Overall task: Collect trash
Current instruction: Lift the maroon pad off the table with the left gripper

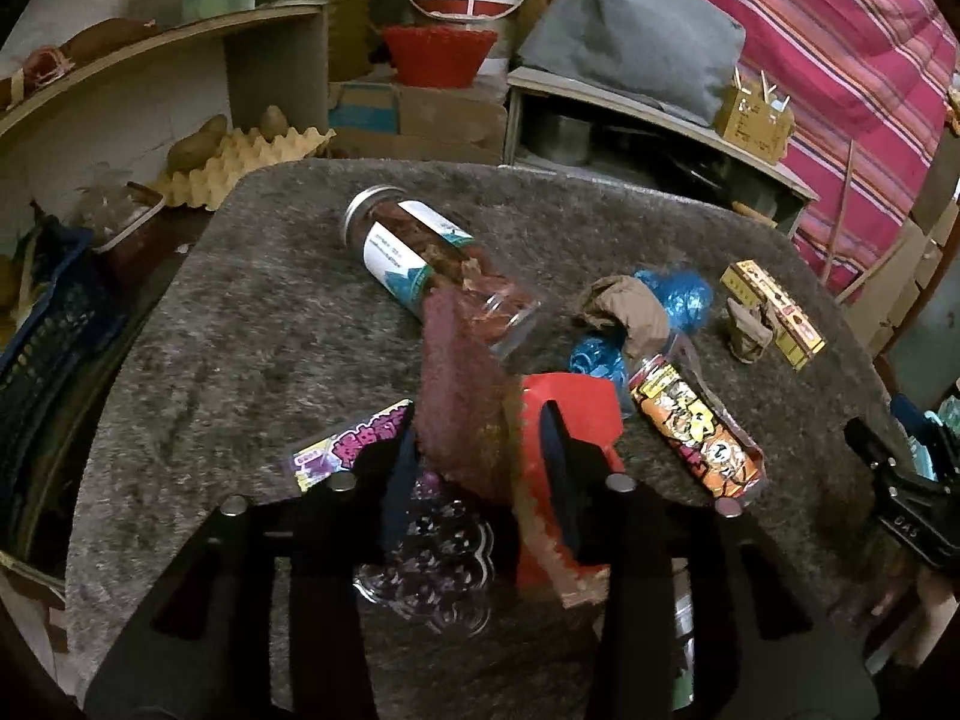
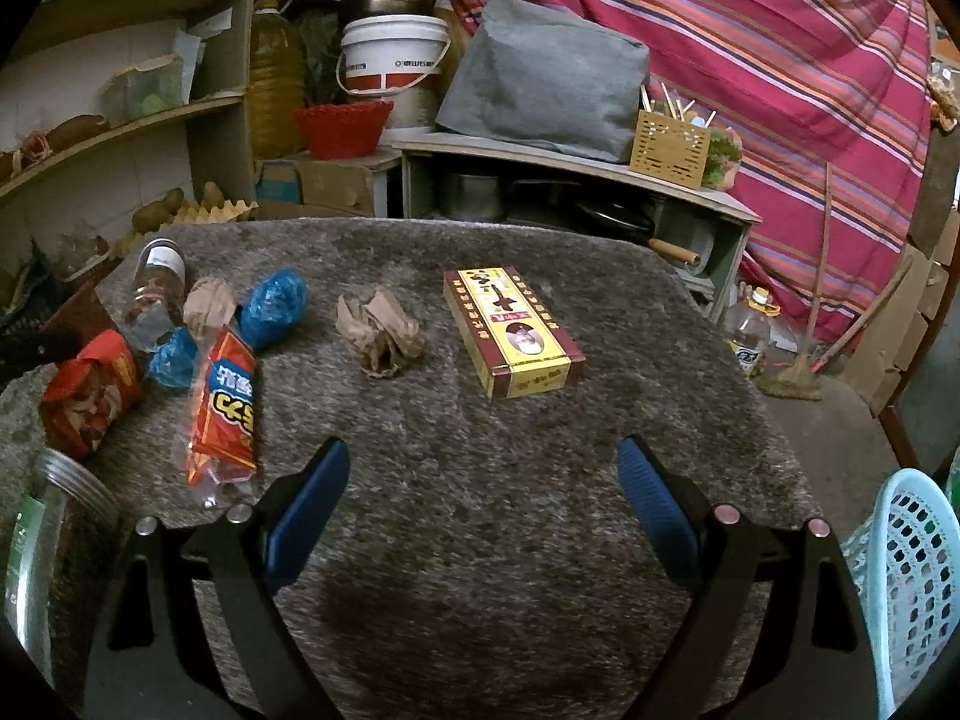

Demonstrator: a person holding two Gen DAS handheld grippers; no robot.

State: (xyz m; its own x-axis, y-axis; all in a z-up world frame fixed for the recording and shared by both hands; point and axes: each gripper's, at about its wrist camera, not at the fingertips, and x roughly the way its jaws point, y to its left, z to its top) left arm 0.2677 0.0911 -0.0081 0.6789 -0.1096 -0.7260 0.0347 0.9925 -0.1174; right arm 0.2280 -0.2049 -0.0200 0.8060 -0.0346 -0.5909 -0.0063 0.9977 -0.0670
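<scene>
My left tool (image 1: 480, 456) is clamped on a red snack packet (image 1: 570, 402), its blue pads pressing the crinkled foil from both sides above the grey furry surface (image 1: 240, 330); whether the packet is clear of it I cannot tell. The packet's print is blurred and I cannot read it. Under the tool lies a clear moulded plastic tray (image 1: 432, 564), and just left of it a pink and white wrapper (image 1: 354, 444) with lettering too smeared to make out.

My right tool (image 2: 483, 480) hovers with its jaws wide apart and nothing between them. Ahead of it sits a yellow and maroon carton (image 2: 513, 330) with bold black characters and a small oval portrait; I cannot read the script. To its left are a crumpled brown paper wad (image 2: 381, 333), two blue plastic balls (image 2: 273, 306) and an orange-red wrapper (image 2: 225, 408) with large yellow characters. A labelled jar (image 2: 159, 282) lies beyond them on its side. A white bucket (image 2: 393, 69) carries grey print, unreadable. A pale blue basket (image 2: 912, 576) stands at the right edge.
</scene>
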